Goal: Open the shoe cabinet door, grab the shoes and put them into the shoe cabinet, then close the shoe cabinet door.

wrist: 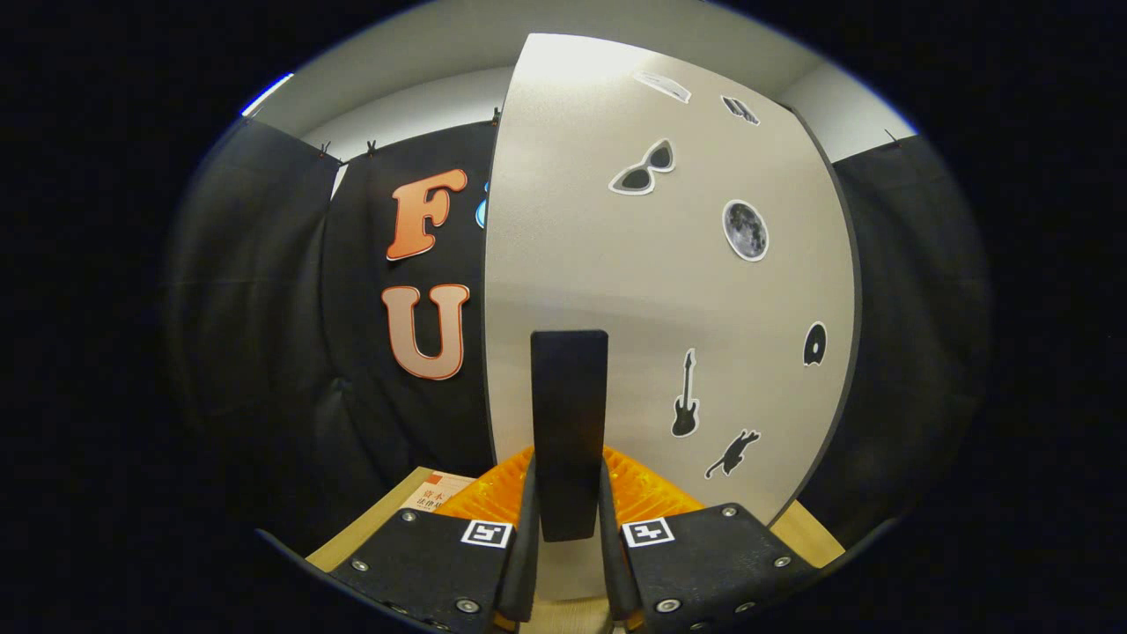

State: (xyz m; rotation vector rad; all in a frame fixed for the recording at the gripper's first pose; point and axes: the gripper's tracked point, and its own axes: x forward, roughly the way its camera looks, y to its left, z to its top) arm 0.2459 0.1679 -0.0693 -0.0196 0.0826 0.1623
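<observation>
Shoe cabinet door [651, 291]: broad pale panel with a thin dark edge, standing upright directly ahead of the gripper and taking up most of the space beyond the fingers; its face carries a scatter of stickers. Booth wall [264, 308]: black cloth hanging to either side of the door and behind it, clipped along its top edge, with a pale wall and ceiling above. Desk [370, 528]: light wooden surface showing low down on both sides of the gripper, running up to the foot of the door. Door handle [569, 423]: dark upright bar mounted on the lower part of the door, rising from between the fingers to a squared top. Gripper [569, 528]: two fingers closed in against the handle from left and right, both pressing on its lower end, so the handle is clamped between them; a square marker sits on each finger body. Card [436, 493]: small pale printed piece lying on the desk just left of the fingers. Stickers, in order of size: moon [746, 231], sunglasses [644, 168], guitar [686, 396], running cat [732, 453], a dark rounded shape [814, 344], and two smaller ones near the door's top, too distorted to identify.
</observation>
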